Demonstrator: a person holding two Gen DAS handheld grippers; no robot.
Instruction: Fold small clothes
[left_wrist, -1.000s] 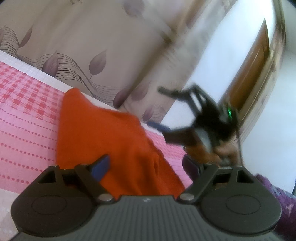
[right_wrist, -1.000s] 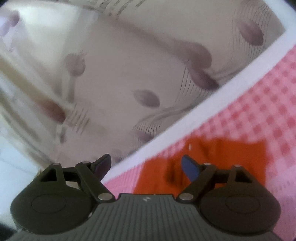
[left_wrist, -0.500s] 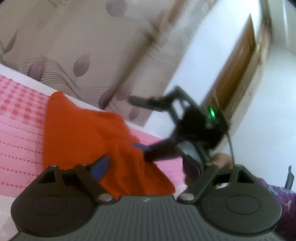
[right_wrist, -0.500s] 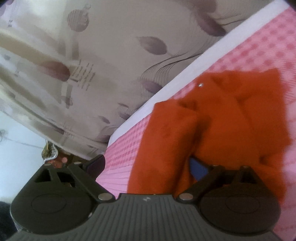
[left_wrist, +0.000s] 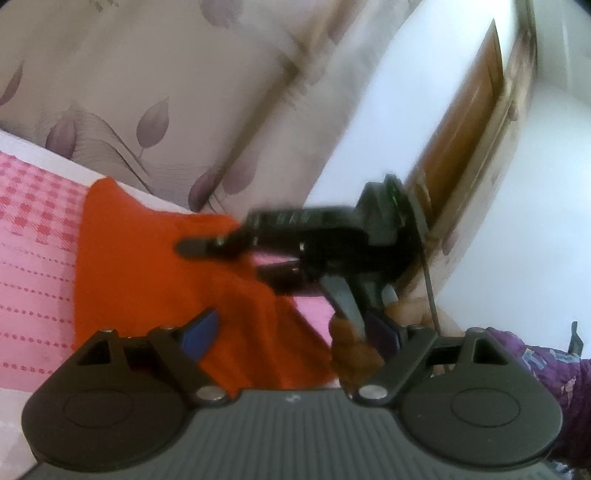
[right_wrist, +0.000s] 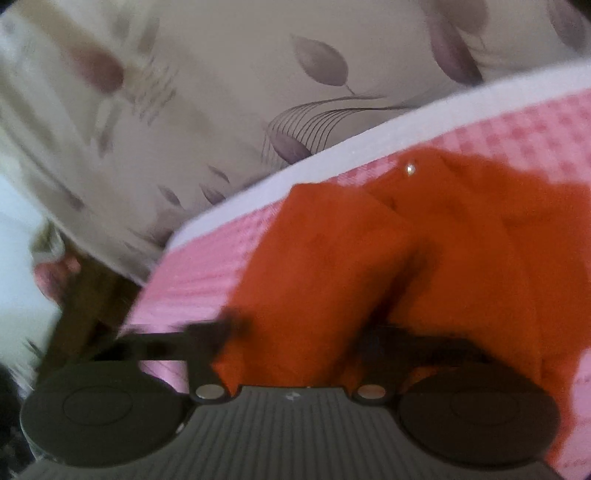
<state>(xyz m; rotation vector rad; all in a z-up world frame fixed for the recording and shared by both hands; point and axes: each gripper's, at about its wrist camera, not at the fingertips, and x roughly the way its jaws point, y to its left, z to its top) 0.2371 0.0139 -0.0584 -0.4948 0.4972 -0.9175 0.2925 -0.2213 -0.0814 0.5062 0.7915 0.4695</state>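
Observation:
An orange garment (left_wrist: 147, 266) lies rumpled on the pink checked bed cover (left_wrist: 33, 206). My left gripper (left_wrist: 291, 332) is open just above its near edge, holding nothing. My right gripper (left_wrist: 221, 258) reaches in from the right with its jaws apart over the cloth's right part. In the right wrist view the garment (right_wrist: 424, 258) fills the middle and a small silver snap (right_wrist: 409, 169) shows near its far edge. My right gripper (right_wrist: 303, 332) is spread wide, with cloth bunched between the blurred fingers.
A beige curtain with purple leaf print (left_wrist: 147, 92) hangs behind the bed. A white wall and a wooden door (left_wrist: 469, 140) stand at the right. The bed's white edge (right_wrist: 332, 162) runs along the far side.
My right gripper has dropped onto the garment and opened wider, its fingers now spread over the cloth. The left gripper has stayed open and nearly still.

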